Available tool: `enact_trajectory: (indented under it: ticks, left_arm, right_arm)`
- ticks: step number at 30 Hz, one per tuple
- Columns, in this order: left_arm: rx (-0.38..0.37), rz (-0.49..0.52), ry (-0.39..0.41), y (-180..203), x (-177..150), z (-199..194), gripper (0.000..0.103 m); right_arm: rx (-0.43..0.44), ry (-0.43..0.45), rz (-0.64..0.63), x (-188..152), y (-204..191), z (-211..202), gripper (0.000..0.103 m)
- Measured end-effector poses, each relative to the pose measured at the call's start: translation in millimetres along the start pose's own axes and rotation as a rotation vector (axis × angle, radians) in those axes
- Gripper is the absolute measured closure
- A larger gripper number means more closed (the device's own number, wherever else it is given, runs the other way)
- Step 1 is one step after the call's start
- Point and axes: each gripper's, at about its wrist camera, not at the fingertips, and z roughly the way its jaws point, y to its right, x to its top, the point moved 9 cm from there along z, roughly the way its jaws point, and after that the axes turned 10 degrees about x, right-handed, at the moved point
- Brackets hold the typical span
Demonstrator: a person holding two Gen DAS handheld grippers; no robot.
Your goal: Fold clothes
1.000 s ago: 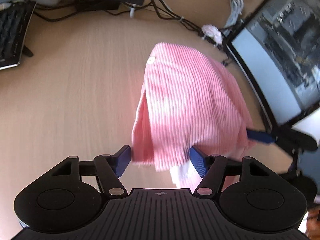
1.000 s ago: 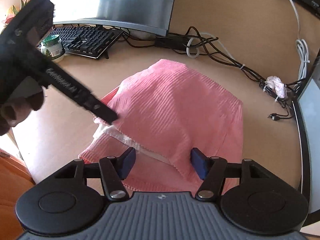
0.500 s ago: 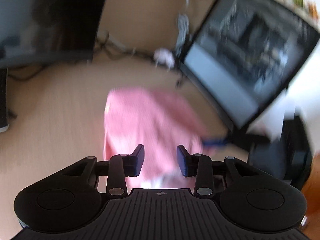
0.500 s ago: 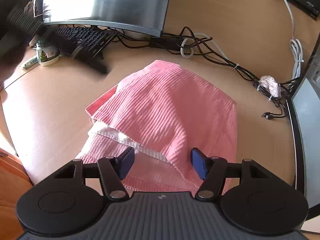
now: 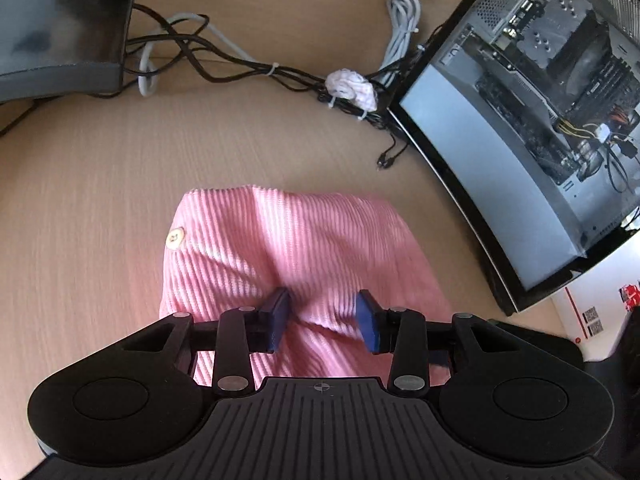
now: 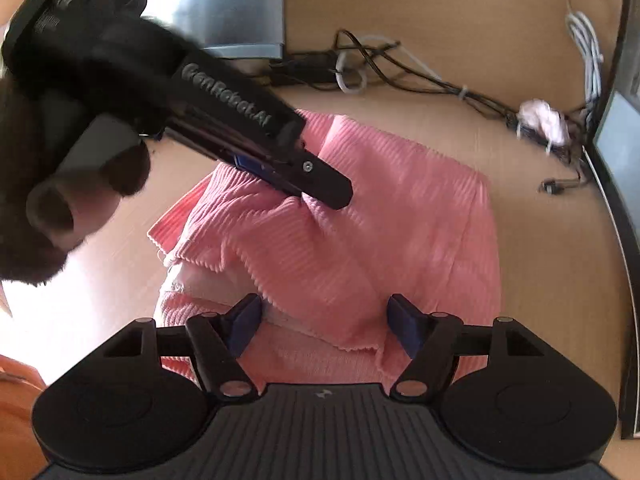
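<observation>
A pink ribbed garment (image 5: 304, 248) with a pale button (image 5: 175, 237) lies folded on the wooden desk (image 5: 80, 200). My left gripper (image 5: 323, 318) is partly open, its blue pads (image 5: 278, 316) pressing into the cloth's top, holding nothing. In the right wrist view the garment (image 6: 380, 232) shows a white inner layer at its near left edge, and the left gripper (image 6: 316, 184) rests on the cloth's upper left. My right gripper (image 6: 322, 324) is open just above the garment's near edge.
A PC case with a glass side (image 5: 532, 128) stands at the right. A monitor base (image 5: 60, 40), a cable tangle (image 5: 248, 64) and a crumpled tissue (image 5: 352, 86) line the back wall. The desk's front edge (image 6: 16, 380) is at lower left.
My left gripper swung away, narrowed its jaws, then came back down onto the garment's top. The right gripper stayed open near the front edge and barely moved.
</observation>
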Motion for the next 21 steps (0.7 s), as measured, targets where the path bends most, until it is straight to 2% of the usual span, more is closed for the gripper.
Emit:
enact_trajectory:
  ticks: [2, 4, 6, 8, 11, 13, 16, 19, 21]
  left_arm:
    - [0.04, 0.033, 0.013, 2.7, -1.7, -9.2, 0.06]
    - [0.079, 0.055, 0.028, 4.3, -3.1, -19.9, 0.052]
    - [0.138, 0.076, 0.054, 1.9, -3.1, -30.0, 0.042]
    - [0.197, 0.096, 0.079, -0.6, -3.1, -40.3, 0.022]
    - [0.286, 0.102, 0.084, -13.6, -9.2, -46.6, 0.02]
    - [0.287, 0.081, 0.05, -20.3, -17.3, -42.4, 0.019]
    - [0.275, 0.051, 0.011, -27.2, -31.3, -38.0, 0.021]
    - [0.264, 0.022, -0.003, -36.5, -44.6, -40.9, 0.029]
    - [0.287, -0.011, -0.001, -50.4, -50.1, -47.4, 0.033]
  right_arm:
    - [0.021, 0.01, -0.008, 3.5, -0.2, -12.8, 0.033]
    - [0.033, 0.033, 0.01, 9.1, 9.4, -29.2, 0.031]
    - [0.039, 0.07, 0.07, 16.3, 25.0, -43.9, 0.023]
    - [0.041, 0.107, 0.172, 21.9, 46.4, -51.4, 0.018]
    - [0.051, 0.116, 0.334, 20.4, 73.5, -42.1, 0.018]
    - [0.077, 0.099, 0.387, 15.0, 76.2, -29.0, 0.018]
    - [0.115, 0.055, 0.353, 12.6, 62.5, -6.7, 0.034]
    - [0.158, 0.028, 0.273, 20.6, 38.3, 10.3, 0.036]
    - [0.191, 0.013, 0.222, 28.1, 21.8, 22.6, 0.037]
